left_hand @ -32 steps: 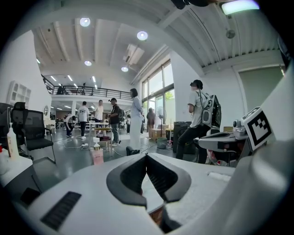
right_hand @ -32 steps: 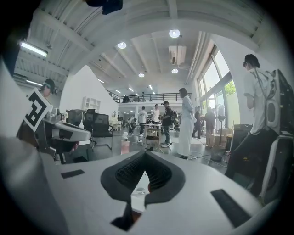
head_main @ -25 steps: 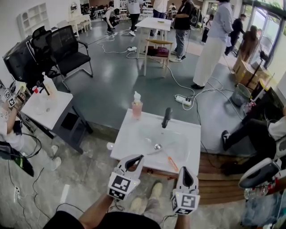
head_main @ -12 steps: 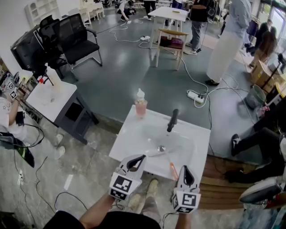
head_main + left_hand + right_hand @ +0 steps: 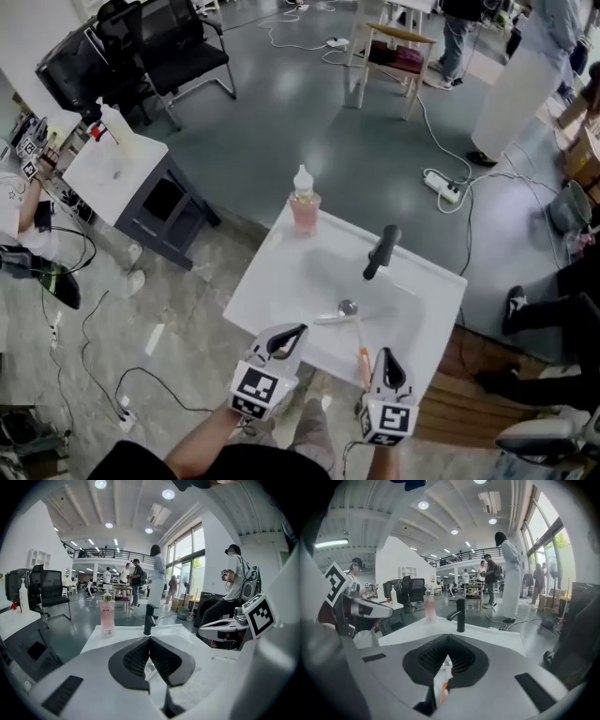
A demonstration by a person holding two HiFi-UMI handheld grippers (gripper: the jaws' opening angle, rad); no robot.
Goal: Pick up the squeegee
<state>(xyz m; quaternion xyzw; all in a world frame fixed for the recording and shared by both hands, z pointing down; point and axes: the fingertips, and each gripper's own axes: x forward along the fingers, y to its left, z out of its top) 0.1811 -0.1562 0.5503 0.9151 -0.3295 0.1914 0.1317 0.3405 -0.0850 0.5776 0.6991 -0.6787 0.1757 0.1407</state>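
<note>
The squeegee [image 5: 362,351] lies in the white sink [image 5: 272,281], its orange handle toward the front rim and its pale blade [image 5: 332,319] beside the drain [image 5: 348,307]. My left gripper [image 5: 292,331] is shut and empty, hovering at the sink's front edge, left of the handle. My right gripper [image 5: 388,355] is also shut, just right of the handle's near end. In the right gripper view, a bit of the orange handle [image 5: 445,686] shows below the closed right gripper [image 5: 448,637]. The left gripper [image 5: 149,639] points over the basin.
A pink soap bottle [image 5: 305,204] stands on the sink's back left corner and a black faucet [image 5: 382,251] rises behind the basin. A small white table [image 5: 117,161] with a spray bottle is at the left. Cables cross the floor; a wooden platform [image 5: 469,380] lies at the right.
The view has tipped further down and both grippers have come forward and lower, so that the sink's front rim now lies right at their tips. Both stay shut.
</note>
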